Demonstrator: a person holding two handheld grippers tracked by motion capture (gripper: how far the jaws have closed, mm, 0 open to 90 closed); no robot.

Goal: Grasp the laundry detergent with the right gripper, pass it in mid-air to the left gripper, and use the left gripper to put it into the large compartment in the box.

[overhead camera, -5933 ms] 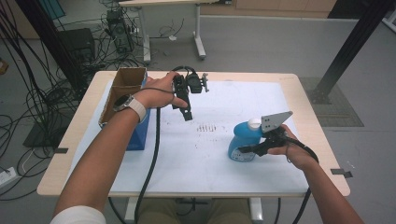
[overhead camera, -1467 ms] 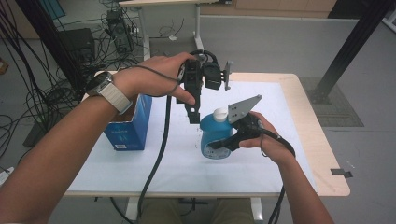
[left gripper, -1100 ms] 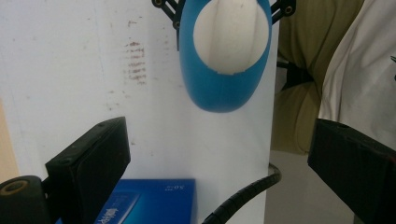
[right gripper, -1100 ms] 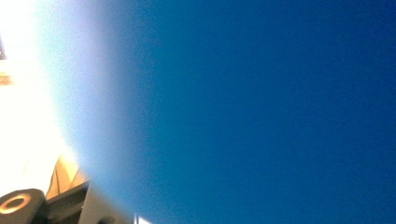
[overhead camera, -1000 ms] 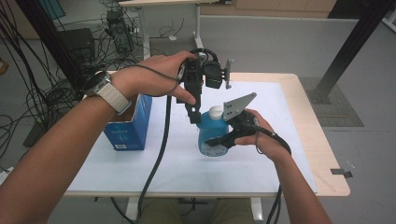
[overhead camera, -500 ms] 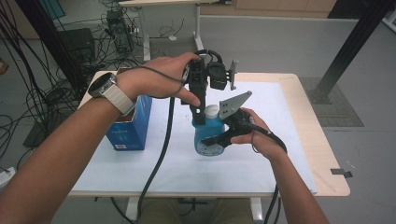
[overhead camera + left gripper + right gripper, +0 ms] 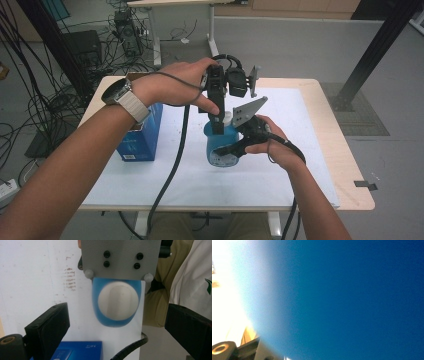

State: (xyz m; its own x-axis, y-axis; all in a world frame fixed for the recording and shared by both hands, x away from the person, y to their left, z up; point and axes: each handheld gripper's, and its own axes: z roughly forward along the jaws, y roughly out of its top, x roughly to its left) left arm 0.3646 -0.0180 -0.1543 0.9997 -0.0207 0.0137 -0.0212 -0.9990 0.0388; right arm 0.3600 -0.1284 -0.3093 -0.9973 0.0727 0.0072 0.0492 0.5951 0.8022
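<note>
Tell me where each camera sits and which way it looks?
High view: above the person's side, looking forward and down at the white-topped table; both forearms show.
Left gripper view: above the round blue plastic bottle, looking down on its white cap; open black jaws show.
Right gripper view: pressed against blue.
Shared: bottle, blue cardboard box.

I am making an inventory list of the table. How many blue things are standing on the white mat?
2. The blue bottle stands mid-mat, held by the right hand-held gripper. The blue box stands at the mat's left edge. Others may be hidden behind the arms.
</note>
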